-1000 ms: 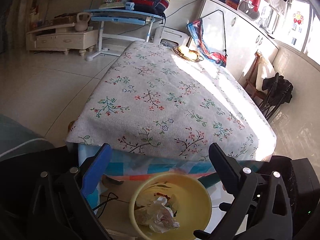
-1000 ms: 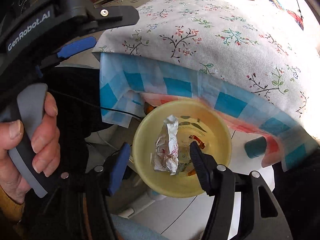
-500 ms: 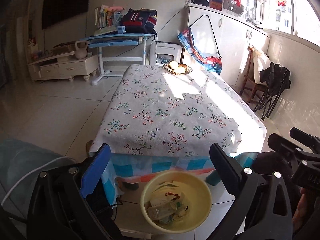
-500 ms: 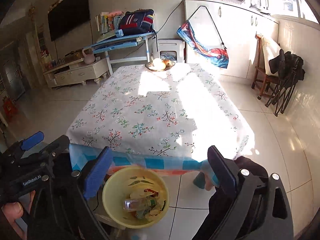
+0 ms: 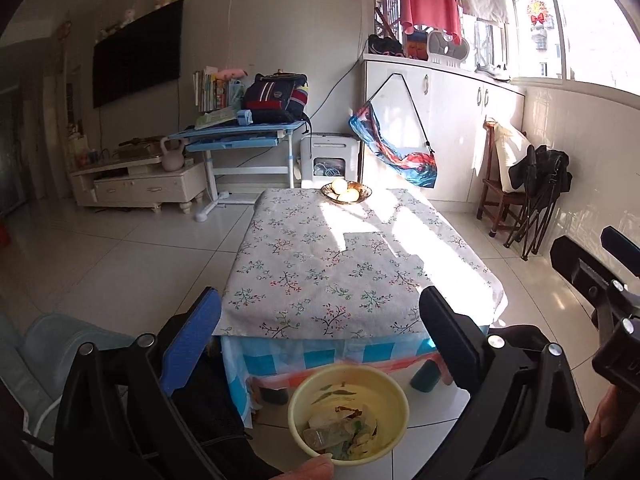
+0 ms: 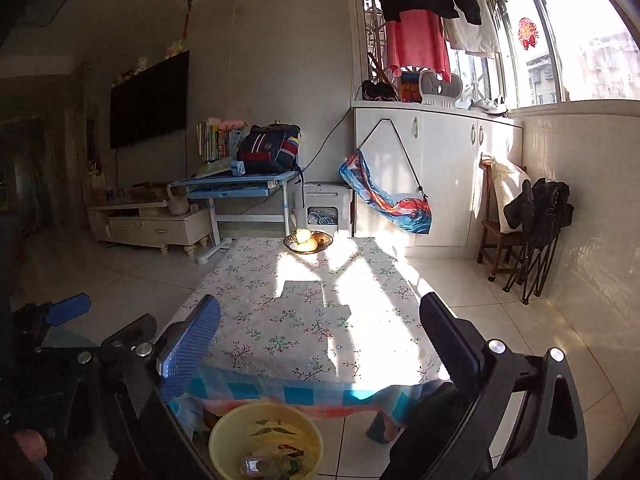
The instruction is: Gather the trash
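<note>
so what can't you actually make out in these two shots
- Trash pieces inside the yellow plastic basin: left wrist view, jumbled and too small to name.
- Basin's near rim: right wrist view, cut off by the bottom edge.
- Floor under the floral-cloth table: both views, hidden by the hanging checked cloth.

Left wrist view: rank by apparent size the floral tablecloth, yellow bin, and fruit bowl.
1. floral tablecloth
2. yellow bin, though it sits nearest the camera
3. fruit bowl, far end of the table, so its true size is unsure
</note>
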The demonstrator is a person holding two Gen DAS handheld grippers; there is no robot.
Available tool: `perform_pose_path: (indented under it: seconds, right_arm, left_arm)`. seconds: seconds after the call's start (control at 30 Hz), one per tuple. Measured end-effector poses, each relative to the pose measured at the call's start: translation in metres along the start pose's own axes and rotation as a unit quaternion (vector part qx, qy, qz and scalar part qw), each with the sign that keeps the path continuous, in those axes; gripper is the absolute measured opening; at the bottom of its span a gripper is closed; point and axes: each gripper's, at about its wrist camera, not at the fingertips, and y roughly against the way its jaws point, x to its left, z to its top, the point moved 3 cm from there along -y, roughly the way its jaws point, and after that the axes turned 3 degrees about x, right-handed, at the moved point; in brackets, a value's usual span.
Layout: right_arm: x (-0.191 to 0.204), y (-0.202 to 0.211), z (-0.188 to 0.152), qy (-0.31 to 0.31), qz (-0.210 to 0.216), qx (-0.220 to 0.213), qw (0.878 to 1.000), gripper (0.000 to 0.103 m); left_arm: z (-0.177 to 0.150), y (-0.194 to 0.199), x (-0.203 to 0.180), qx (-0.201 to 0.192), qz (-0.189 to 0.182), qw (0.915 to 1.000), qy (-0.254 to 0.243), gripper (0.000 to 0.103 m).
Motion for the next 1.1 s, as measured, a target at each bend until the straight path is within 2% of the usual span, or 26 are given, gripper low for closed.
perform_pose_path:
  seconds: [0.2, 0.37, 0.73, 1.1]
  right_arm:
    - [-0.004, 0.015, -0.001, 0.002, -0.006, -0.017, 1.000, 0.095]
    - [-0.012, 0.009, -0.005, -0.015, -0.010, -0.004, 1.000, 0.095]
    - [-0.008, 0.012, -0.009, -0.011, -0.009, 0.003, 1.000, 0.095]
    - [-0.004, 0.013, -0.009, -0.005, -0.008, 0.007, 1.000, 0.095]
  left_arm:
    - [0.008, 0.016, -0.006, -0.008, -0.022, 0.9997, 0.006, 0.096]
    - [0.006, 0.016, -0.012, -0.005, 0.012, 0.9998, -0.014, 0.096]
    - [0.010, 0.016, -0.004, -0.004, 0.017, 0.9998, 0.003, 0.096]
    - [0.009, 0.017, -0.007, -0.010, 0.021, 0.9997, -0.005, 0.096]
